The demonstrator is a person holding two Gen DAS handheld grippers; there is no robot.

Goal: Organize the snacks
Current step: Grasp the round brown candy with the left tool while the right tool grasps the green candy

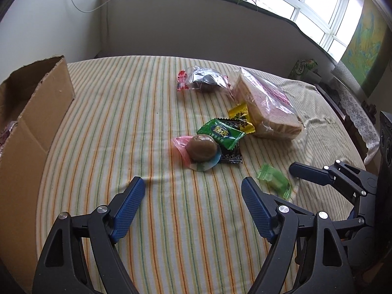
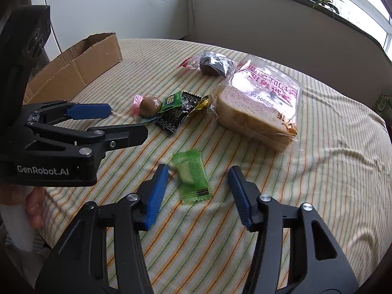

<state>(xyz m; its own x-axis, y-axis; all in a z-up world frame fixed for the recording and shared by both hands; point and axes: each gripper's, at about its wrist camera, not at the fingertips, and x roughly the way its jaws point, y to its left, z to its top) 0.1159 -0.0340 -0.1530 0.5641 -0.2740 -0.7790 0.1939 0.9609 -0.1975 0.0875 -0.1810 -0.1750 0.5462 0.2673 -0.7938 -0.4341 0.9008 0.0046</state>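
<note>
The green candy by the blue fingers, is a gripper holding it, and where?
Nothing is held. The right gripper is open, its fingers on either side of the green candy, not touching it. The left gripper is open and empty.

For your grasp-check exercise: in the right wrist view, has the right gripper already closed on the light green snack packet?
No. The right gripper is open, and the light green snack packet lies flat on the cloth between its fingers.

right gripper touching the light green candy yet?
Apart. The right wrist view shows the right gripper open, its fingers straddling the light green candy, with striped cloth visible between the wrapper and each blue pad.
</note>
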